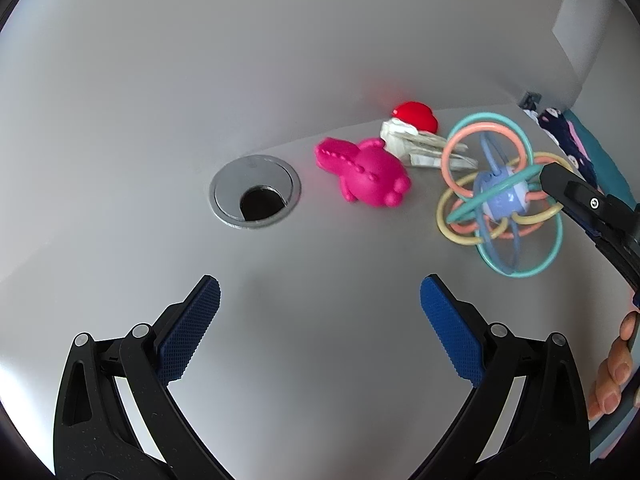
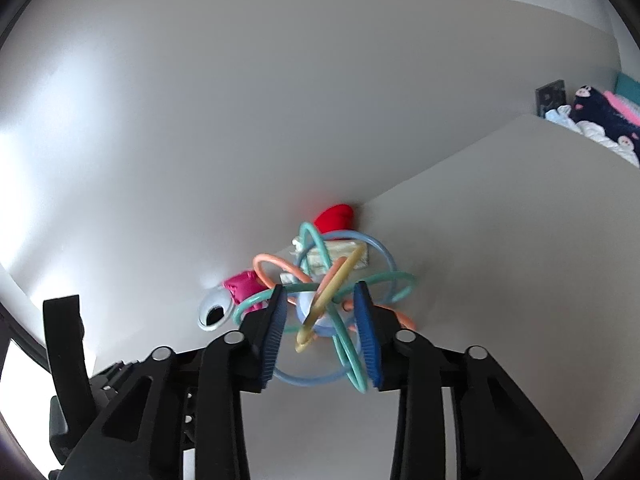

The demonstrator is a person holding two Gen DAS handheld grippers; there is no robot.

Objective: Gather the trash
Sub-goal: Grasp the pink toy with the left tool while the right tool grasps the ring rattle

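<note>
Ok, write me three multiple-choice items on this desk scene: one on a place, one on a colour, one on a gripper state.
1. Where is the cable hole relative to the pink toy in the left wrist view?
A. to its left
B. to its right
C. on top of it

2. What colour are the pads of the left gripper?
A. red
B. blue
C. yellow

3. What is the right gripper doing?
A. open over bare desk
B. around the ring ball
C. holding the crumpled wrapper

Answers: 1 A, the hole lies left of the toy. 2 B, both pads are blue. 3 B, rings sit between its fingers.
</note>
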